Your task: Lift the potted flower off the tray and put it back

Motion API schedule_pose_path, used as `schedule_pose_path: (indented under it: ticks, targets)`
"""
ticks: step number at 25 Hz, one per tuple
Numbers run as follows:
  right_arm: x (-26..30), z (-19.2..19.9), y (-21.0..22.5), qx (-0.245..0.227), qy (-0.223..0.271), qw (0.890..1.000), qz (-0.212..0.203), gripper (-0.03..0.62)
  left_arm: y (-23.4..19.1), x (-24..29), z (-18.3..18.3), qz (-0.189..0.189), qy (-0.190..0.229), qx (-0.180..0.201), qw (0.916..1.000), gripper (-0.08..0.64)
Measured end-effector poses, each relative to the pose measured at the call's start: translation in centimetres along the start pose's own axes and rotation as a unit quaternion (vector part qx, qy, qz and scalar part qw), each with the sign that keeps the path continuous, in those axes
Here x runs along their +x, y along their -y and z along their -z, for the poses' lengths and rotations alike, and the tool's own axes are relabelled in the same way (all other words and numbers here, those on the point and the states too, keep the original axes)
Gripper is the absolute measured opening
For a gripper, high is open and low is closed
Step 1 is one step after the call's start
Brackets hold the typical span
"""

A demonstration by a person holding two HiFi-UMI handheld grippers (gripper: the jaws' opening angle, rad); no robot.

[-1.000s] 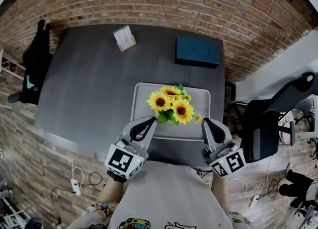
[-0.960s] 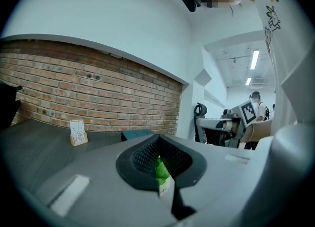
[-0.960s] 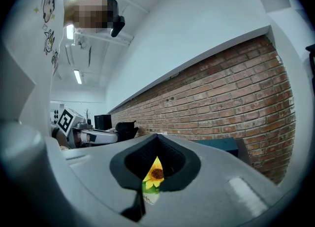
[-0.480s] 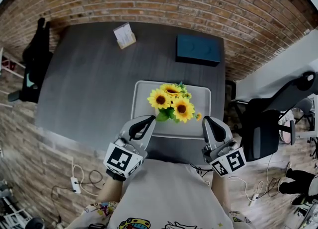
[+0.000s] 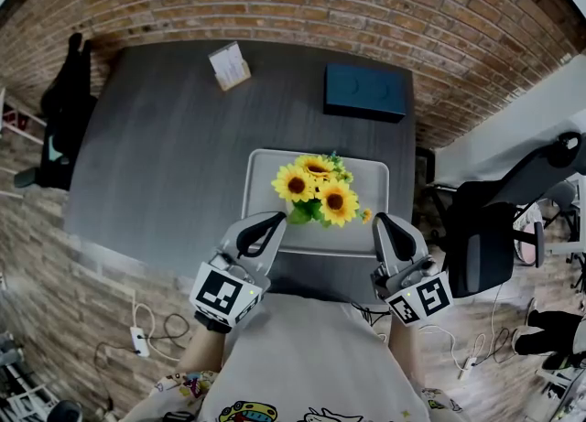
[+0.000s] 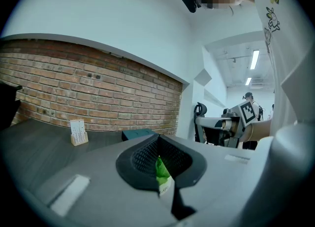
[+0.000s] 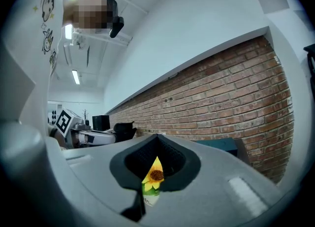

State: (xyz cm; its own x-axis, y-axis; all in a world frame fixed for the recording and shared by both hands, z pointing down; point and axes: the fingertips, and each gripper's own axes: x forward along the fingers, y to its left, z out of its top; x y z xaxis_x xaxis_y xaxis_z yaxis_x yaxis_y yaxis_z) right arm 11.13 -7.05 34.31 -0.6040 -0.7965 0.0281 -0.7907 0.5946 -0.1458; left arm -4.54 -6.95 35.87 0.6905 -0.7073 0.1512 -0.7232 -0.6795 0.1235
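Shows a dark worktop (image 5: 165, 136) bearing a grey tray (image 5: 265, 173) near its front edge, with the potted flower (image 5: 316, 193) standing on that tray.
Places the left hand-held gripper (image 5: 272, 223) and right hand-held gripper (image 5: 383, 221) by the tray's near edge, either side of the flower, both closed on nothing. Fits either a pot awaiting its lift or one already set back; settles no next move.

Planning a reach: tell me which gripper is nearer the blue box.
Right. The right gripper is straight below the box in the head view; the left gripper is further left.
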Motion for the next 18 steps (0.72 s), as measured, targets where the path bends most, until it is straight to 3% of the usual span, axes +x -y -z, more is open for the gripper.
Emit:
schedule_pose_path:
  ticks: [18]
  targets:
    - [0.27,0.60,0.20,0.005,-0.010,1.000,-0.002,0.000,-0.13,0.18,0.15,-0.001,-0.002,-0.002,1.0000,0.010]
